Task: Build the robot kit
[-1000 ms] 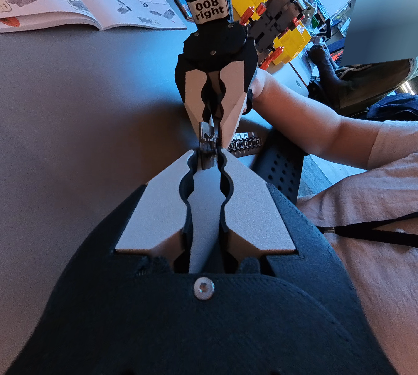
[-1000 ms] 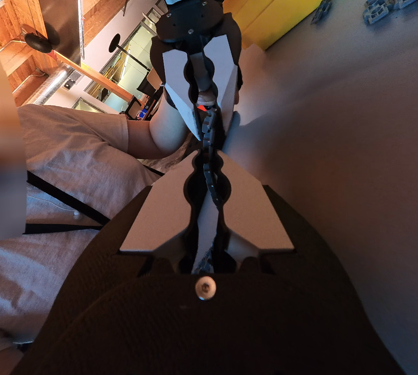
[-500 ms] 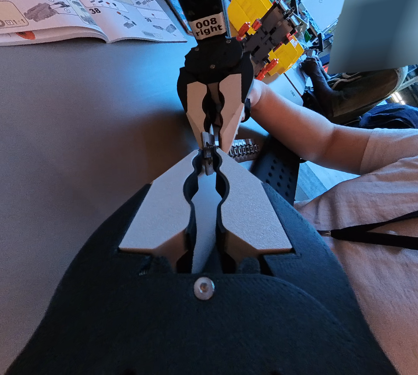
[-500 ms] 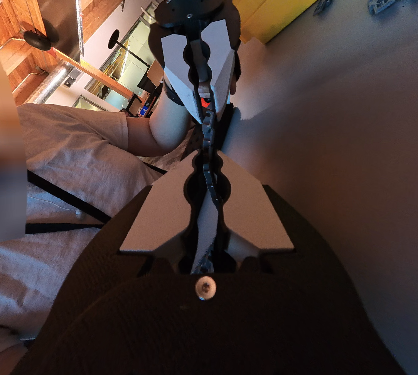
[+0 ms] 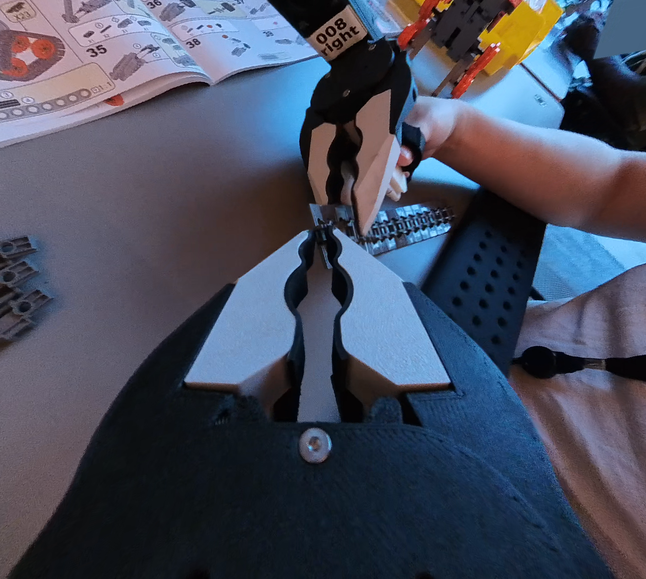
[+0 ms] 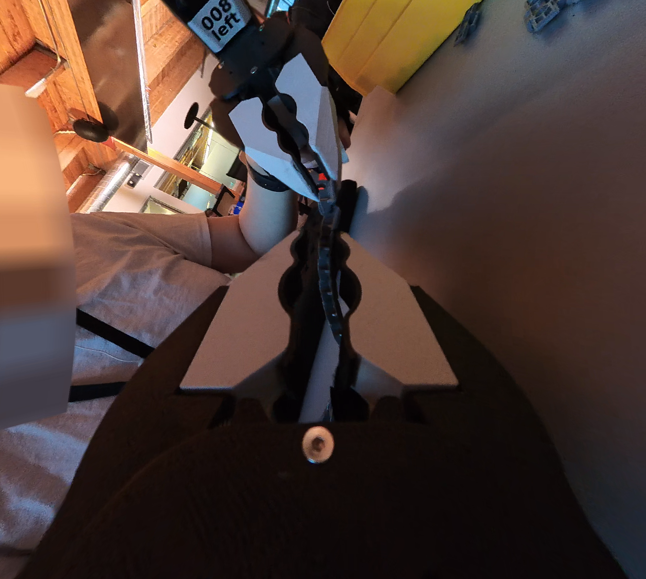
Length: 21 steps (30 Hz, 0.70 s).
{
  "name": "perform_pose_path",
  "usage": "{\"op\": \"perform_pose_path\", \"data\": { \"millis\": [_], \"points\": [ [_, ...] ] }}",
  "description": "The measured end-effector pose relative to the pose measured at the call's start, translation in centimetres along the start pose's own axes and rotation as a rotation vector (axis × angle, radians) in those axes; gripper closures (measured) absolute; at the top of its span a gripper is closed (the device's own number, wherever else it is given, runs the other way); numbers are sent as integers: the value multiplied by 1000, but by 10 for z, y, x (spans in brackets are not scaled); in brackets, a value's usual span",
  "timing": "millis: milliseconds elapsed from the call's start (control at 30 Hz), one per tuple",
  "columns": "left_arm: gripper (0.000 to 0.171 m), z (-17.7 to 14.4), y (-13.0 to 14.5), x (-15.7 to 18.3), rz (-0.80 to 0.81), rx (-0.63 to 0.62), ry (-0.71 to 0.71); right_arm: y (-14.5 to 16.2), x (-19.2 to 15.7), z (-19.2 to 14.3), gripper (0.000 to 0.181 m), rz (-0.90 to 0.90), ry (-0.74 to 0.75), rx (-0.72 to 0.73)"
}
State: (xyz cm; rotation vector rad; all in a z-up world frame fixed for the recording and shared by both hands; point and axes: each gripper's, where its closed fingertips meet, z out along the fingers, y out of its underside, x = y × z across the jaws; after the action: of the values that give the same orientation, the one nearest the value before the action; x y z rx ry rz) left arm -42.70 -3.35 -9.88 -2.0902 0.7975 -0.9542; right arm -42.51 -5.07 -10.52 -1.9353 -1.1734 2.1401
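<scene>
The left wrist view is showing what the right one is hiding: the strip of dark grey linked plastic track pieces (image 5: 395,225) is trailing flat toward three o'clock, over the table edge and a black perforated chair part (image 5: 486,286). An open white instruction booklet (image 5: 115,38) is lying at ten o'clock, loose grey bricks (image 5: 17,286) at nine o'clock, and a dark grey and orange brick model (image 5: 468,24) at one o'clock, against a yellow bin (image 5: 517,27).

The right wrist view is giving the strip edge-on (image 6: 328,279), with wooden ceiling beams (image 6: 42,20) at ten o'clock and a yellow panel (image 6: 412,3) at one o'clock.

The left gripper (image 5: 323,240) is pinching the near end link of the strip, its jaws clenched on it at the tips. The right gripper (image 6: 323,237) is gripping the same strip farther along, the links running back between its closed jaws. The two grippers' tips are almost touching, pointing at each other.

The grey matte table (image 5: 157,212) is lying under both. A person's forearm (image 5: 524,163) is reaching in from three o'clock.
</scene>
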Motion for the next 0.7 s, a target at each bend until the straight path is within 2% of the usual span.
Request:
{"op": "perform_pose_path", "data": {
  "millis": [33, 100, 300, 400, 700],
  "points": [
    [167, 0, 1, -1, 14, -8, -15, 0, 0, 0, 166, 16, -4, 3],
    [167, 0, -1, 0, 28, -9, -27, 0, 4, 1, 175, 21, 23, 1],
    [167, 0, 1, -4, 53, -28, -62, -2, 6, 2, 169, 59, 25, 25],
    [167, 1, 0, -3, 57, -20, -64, -2, 8, 2, 175, 95, 36, 27],
    [167, 1, -1, -3, 127, -34, -138, -3, 10, 1, 175, 87, 61, 44]
  ]
}}
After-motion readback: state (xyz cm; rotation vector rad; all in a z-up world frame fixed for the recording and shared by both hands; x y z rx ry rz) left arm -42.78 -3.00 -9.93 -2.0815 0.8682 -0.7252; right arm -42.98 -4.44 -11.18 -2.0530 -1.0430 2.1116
